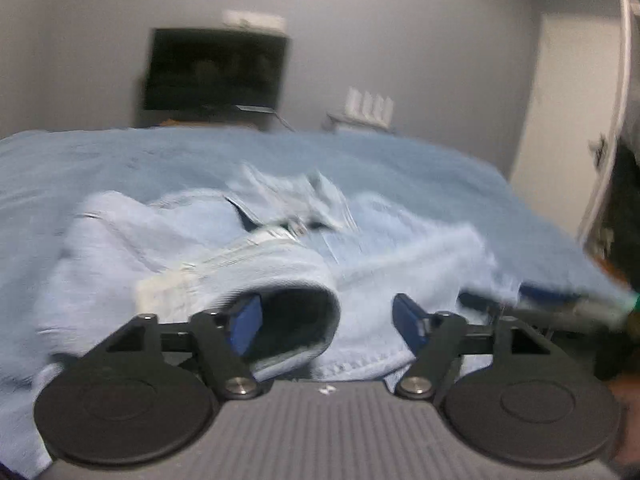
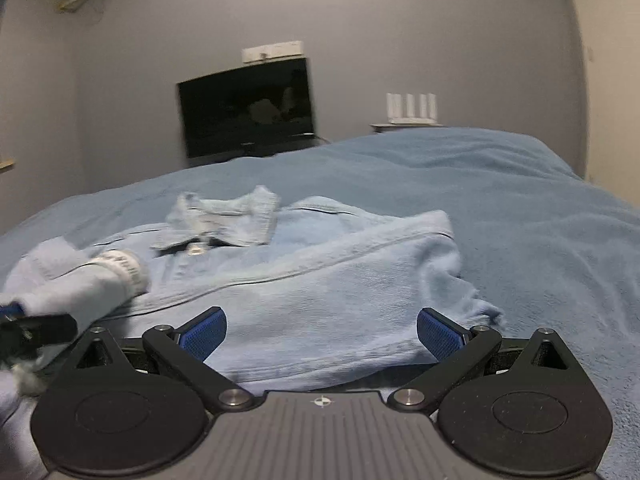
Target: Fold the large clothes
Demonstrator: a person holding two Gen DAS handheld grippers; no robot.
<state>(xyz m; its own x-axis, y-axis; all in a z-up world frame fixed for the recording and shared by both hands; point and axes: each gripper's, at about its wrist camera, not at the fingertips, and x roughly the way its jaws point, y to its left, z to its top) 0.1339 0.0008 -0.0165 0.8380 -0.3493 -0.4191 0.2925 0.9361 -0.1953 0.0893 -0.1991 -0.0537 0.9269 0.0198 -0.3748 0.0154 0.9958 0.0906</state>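
You are holding the left hand-held gripper (image 1: pixel 326 320) with its blue-padded jaws standing apart; the sleeve cuff (image 1: pixel 280 280) of the pale blue denim button-up shirt (image 1: pixel 160 248) is lying between the pads, its dark opening facing you, and neither pad is pressing on it. You are holding the right hand-held gripper (image 2: pixel 322 334) with its jaws spread wide as well, nothing clamped, hovering just above the near hem of the same shirt (image 2: pixel 320 280). The shirt is lying on the blue fleece-covered bed (image 2: pixel 520 208), collar (image 2: pixel 228 220) toward the far side and one silver button (image 2: pixel 196 249) showing below it. In the right wrist view, the cuffed sleeve (image 2: pixel 100 280) is resting at the shirt's left edge, with the tip of the left tool just beside it. A dark flat screen (image 2: pixel 246 108) is standing against the grey wall (image 2: pixel 400 20) beyond the bed. The left wrist view is blurred, so fine detail there cannot be read.
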